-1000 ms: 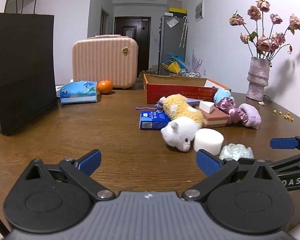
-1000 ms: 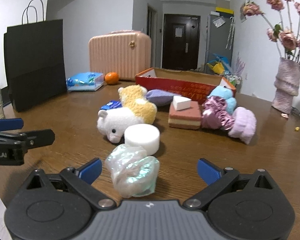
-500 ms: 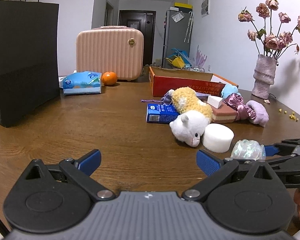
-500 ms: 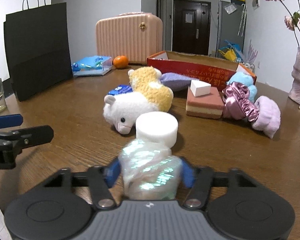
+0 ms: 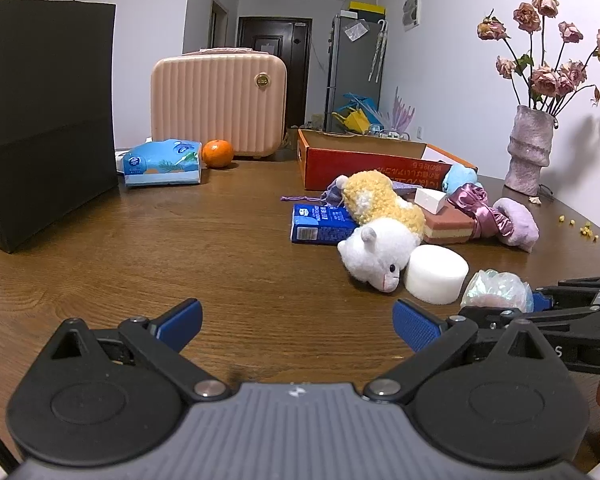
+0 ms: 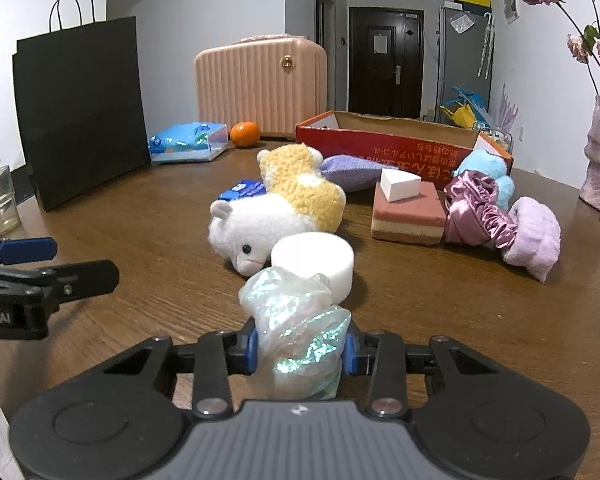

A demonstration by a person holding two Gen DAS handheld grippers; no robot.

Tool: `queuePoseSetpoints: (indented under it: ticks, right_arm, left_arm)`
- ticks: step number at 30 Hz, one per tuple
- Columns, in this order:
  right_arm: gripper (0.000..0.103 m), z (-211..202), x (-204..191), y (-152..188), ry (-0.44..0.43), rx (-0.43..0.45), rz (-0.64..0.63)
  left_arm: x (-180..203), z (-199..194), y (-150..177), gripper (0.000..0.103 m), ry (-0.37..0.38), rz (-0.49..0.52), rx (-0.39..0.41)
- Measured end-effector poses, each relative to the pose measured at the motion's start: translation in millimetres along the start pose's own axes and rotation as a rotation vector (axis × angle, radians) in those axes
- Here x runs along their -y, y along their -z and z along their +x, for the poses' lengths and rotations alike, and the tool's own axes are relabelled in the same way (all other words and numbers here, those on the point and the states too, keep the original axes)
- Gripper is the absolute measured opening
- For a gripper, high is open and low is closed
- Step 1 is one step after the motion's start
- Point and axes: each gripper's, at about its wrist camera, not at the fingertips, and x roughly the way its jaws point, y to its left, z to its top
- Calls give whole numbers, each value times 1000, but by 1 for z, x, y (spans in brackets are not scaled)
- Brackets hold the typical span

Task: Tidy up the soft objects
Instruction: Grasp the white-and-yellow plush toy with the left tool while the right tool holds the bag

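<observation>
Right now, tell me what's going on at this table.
A person works two handheld grippers. The right gripper is closing its jaws on the iridescent soft wad, pads pressing its sides, just in front of the white foam cylinder. The left gripper waits open over bare wood. The other soft things lie before the red box.

From my feed: iridescent pearly-green bundle [image 6: 300, 332], white foam puck [image 6: 314, 258], white and yellow plushies [image 6: 276, 208], pink-and-cream layered sponge [image 6: 408, 212], shiny mauve scrunchie [image 6: 478, 210], red box [image 6: 384, 144], ribbed peach case [image 6: 260, 84], dark woodgrain counter [image 5: 160, 248].
</observation>
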Motion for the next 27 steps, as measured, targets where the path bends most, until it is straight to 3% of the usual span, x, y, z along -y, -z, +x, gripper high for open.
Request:
queuePoseSetpoints:
  ticks: [27]
  right_arm:
    - [37,-20,44,-18,95,108,22]
  left_arm:
    - [29,16,-40,103,25,83,19]
